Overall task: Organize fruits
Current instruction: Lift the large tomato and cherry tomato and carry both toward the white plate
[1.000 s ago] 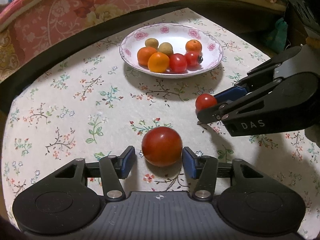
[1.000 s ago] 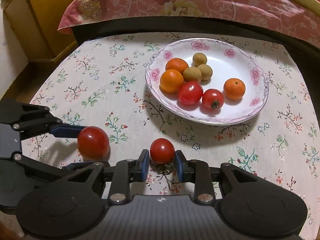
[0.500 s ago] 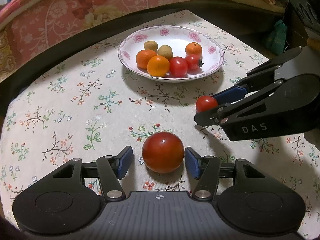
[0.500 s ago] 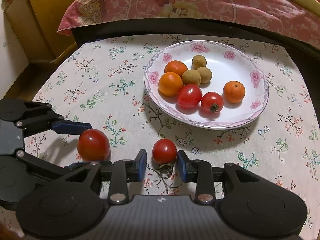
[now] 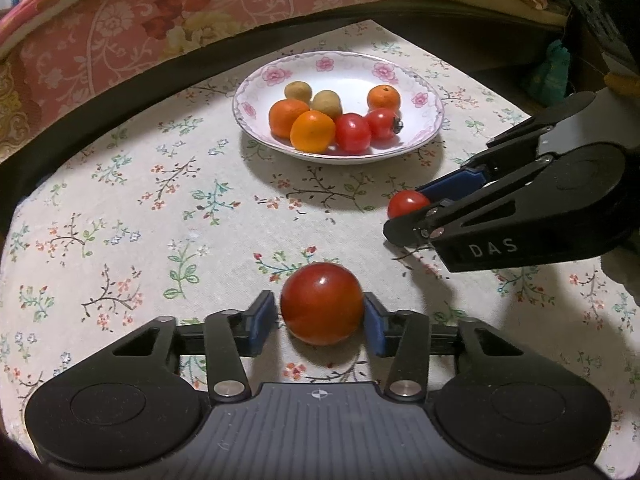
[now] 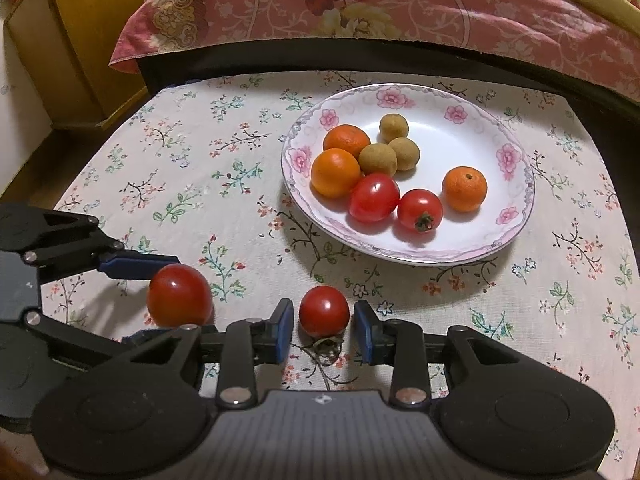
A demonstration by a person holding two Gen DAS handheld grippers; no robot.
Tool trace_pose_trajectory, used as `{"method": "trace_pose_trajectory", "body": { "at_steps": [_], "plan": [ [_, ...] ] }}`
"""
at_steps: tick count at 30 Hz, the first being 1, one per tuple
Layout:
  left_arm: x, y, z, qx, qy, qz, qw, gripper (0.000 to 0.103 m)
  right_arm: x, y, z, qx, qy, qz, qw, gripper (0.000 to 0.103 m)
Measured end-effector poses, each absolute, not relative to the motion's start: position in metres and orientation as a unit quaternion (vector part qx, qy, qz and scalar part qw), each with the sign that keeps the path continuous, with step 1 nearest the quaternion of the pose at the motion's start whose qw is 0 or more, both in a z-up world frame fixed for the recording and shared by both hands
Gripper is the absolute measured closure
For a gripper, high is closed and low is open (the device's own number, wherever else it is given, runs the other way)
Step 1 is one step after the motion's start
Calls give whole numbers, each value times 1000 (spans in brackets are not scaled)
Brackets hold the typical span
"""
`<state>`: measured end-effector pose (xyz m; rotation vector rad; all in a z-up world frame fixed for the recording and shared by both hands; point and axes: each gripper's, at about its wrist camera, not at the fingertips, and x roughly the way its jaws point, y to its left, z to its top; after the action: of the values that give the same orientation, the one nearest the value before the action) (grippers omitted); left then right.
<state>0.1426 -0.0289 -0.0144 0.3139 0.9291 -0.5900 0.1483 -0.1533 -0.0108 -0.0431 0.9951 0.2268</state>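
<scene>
A large tomato [image 5: 322, 303] is bracketed by the left gripper [image 5: 320, 318], jaws apart. A small tomato [image 6: 324, 311] is likewise straddled by the right gripper [image 6: 323, 326], not yet clamped. Both lie on the cloth [image 6: 200, 168] near the plate [image 6: 516, 208], seemingly awaiting transfer there.

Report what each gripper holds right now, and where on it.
Nothing is firmly held. The left gripper brackets the larger tomato at its sides, with a gap at one finger. The right gripper straddles the smaller tomato, gaps both sides. Both rest on the tablecloth.
</scene>
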Motion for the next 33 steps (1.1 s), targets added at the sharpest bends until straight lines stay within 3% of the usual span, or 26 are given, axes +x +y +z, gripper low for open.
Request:
{"method": "trace_pose_trajectory", "body": {
  "at_steps": [2, 33],
  "plan": [
    [140, -31, -14, 159, 436, -278, 841, 53, 148, -153, -10, -24, 476, 108, 873, 76],
    [159, -29, 8, 114, 426, -264, 858, 53, 135, -161, 15, 8, 456, 119, 882, 77]
  ]
}}
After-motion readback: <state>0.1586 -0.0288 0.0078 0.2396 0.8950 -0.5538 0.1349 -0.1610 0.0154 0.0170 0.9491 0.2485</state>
